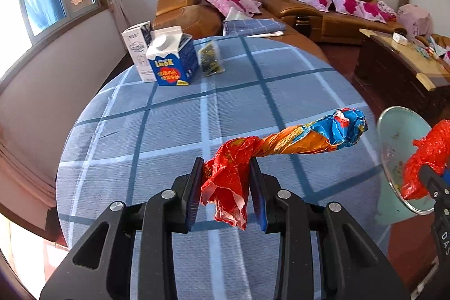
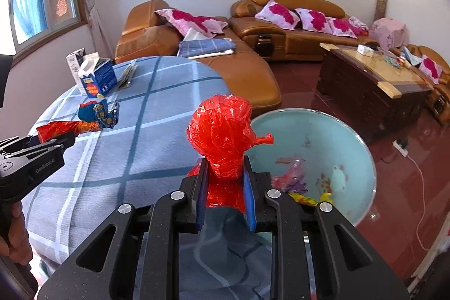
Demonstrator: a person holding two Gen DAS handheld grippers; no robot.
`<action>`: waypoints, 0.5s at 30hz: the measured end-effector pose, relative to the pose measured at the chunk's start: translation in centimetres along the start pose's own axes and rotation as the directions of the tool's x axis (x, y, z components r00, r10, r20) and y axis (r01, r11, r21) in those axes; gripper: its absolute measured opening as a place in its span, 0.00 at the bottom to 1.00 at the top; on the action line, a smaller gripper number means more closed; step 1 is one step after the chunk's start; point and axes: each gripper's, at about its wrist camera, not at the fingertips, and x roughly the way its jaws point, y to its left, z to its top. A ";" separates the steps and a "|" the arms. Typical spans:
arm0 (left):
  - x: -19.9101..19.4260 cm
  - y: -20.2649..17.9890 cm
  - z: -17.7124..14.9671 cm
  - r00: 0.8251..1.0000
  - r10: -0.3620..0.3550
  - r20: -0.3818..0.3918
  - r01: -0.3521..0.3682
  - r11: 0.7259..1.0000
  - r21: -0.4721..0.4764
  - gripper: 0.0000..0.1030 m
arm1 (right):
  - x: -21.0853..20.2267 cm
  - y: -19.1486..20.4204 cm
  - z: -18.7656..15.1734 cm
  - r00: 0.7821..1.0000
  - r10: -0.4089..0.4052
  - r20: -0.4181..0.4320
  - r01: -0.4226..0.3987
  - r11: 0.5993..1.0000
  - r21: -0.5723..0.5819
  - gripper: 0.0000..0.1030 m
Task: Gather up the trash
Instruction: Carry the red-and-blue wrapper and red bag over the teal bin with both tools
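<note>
My left gripper [image 1: 226, 167] is shut on a twisted red, orange and blue snack wrapper [image 1: 295, 142] and holds it above the round table, its blue end pointing right. The wrapper also shows in the right wrist view [image 2: 84, 121]. My right gripper [image 2: 225, 166] is shut on a crumpled red plastic bag [image 2: 222, 131], held at the table's right edge beside the light-blue trash bin [image 2: 351, 137]. The bin holds several scraps. The red bag also shows in the left wrist view [image 1: 427, 156], in front of the bin [image 1: 399, 131].
A round table with a blue checked cloth [image 1: 168, 131] carries a blue milk carton [image 1: 171, 61], a white carton [image 1: 137, 52] and a clear packet [image 1: 211, 58] at its far side. Brown sofas [image 2: 253, 69] and a wooden coffee table [image 2: 371, 80] stand beyond. A power strip [image 2: 400, 148] lies on the floor.
</note>
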 end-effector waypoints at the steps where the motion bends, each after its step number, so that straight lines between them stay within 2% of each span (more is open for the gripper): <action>1: -0.1 -0.2 0.0 1.000 -0.003 0.002 0.003 1.000 0.004 0.31 | 0.0 -0.2 -0.1 1.000 -0.005 -0.001 0.005 1.000 0.003 0.22; 15: -1.6 -3.8 0.0 0.998 -0.057 0.024 0.056 0.996 0.070 0.31 | -0.5 -5.0 -1.2 0.996 -0.086 -0.008 0.087 0.993 0.083 0.22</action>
